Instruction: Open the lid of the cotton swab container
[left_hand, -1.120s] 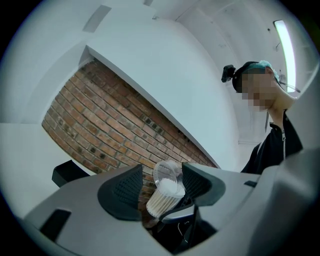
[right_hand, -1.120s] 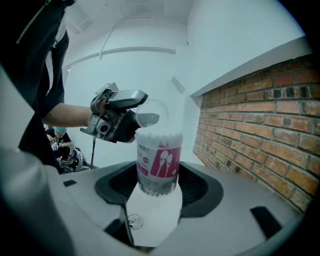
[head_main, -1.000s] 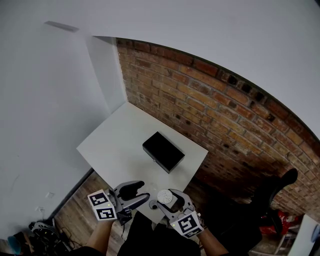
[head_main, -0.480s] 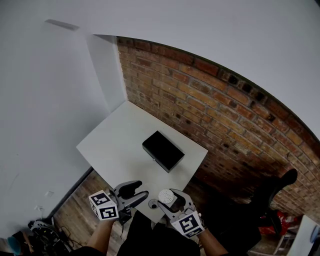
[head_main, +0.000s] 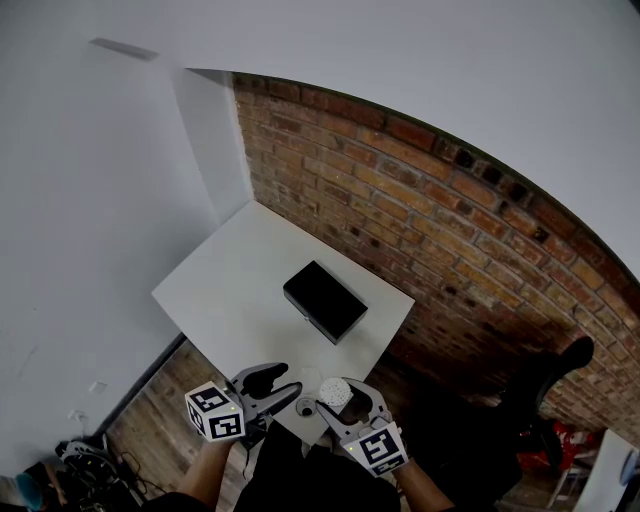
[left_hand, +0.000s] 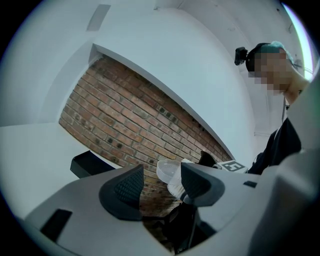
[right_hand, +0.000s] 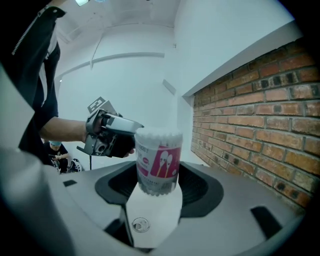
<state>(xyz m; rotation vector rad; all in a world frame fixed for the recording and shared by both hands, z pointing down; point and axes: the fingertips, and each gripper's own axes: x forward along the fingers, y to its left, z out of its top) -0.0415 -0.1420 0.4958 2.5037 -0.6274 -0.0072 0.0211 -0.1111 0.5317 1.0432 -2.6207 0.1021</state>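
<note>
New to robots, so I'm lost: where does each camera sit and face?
Head view: on the person's head, facing down at the table; left hand-held gripper and right hand-held gripper show.
Left gripper view: on that gripper, facing the brick wall past open jaws that just closed slightly.
Right gripper view: on that gripper; its jaws hold the cotton swab container, seen in all views.

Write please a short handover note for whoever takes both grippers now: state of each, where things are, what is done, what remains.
Right gripper: shut on the swab container, upright at the near edge of the table.
Left gripper: open, jaws just closed a little, nothing between them; beside the container's top, pads not on it.
Done: container gripped.
Left to do: the lid looks still on; grip it with the left gripper and take it off.
Black box lies mid-table.
</note>
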